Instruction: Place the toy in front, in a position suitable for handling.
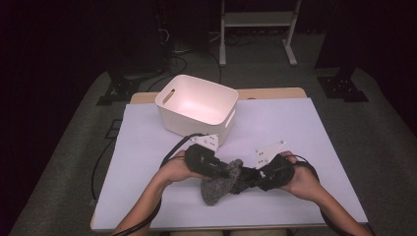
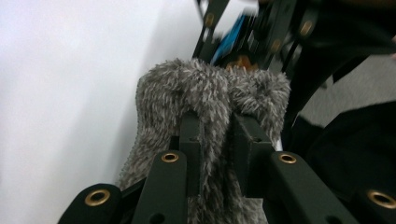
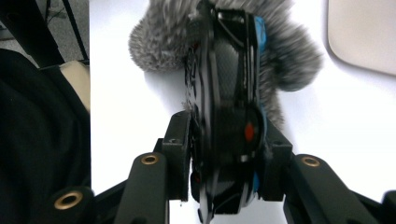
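Grippers number two, things one each: one fuzzy grey fabric pouch [image 1: 220, 183], one black-and-blue toy car [image 3: 231, 107], one white plastic bin [image 1: 196, 109] with nothing visible inside. Left gripper [image 1: 227, 171] pinches the pouch's shaggy edge near the table's front. Right gripper [image 3: 227, 156] clamps the car, nose in the pouch.

Left gripper [image 1: 223, 172]: black body, two matte black jaws with brass-ringed screw holes along their arms; white three-cornered plate [image 1: 206, 141] with small holes on top; black cable [image 1: 174, 149] trailing from its rear. Right gripper [image 1: 248, 180]: same black build, brass-ringed holes, white plate [image 1: 269, 148], black cable [image 1: 310, 167]. Forearms bare, no sleeves.
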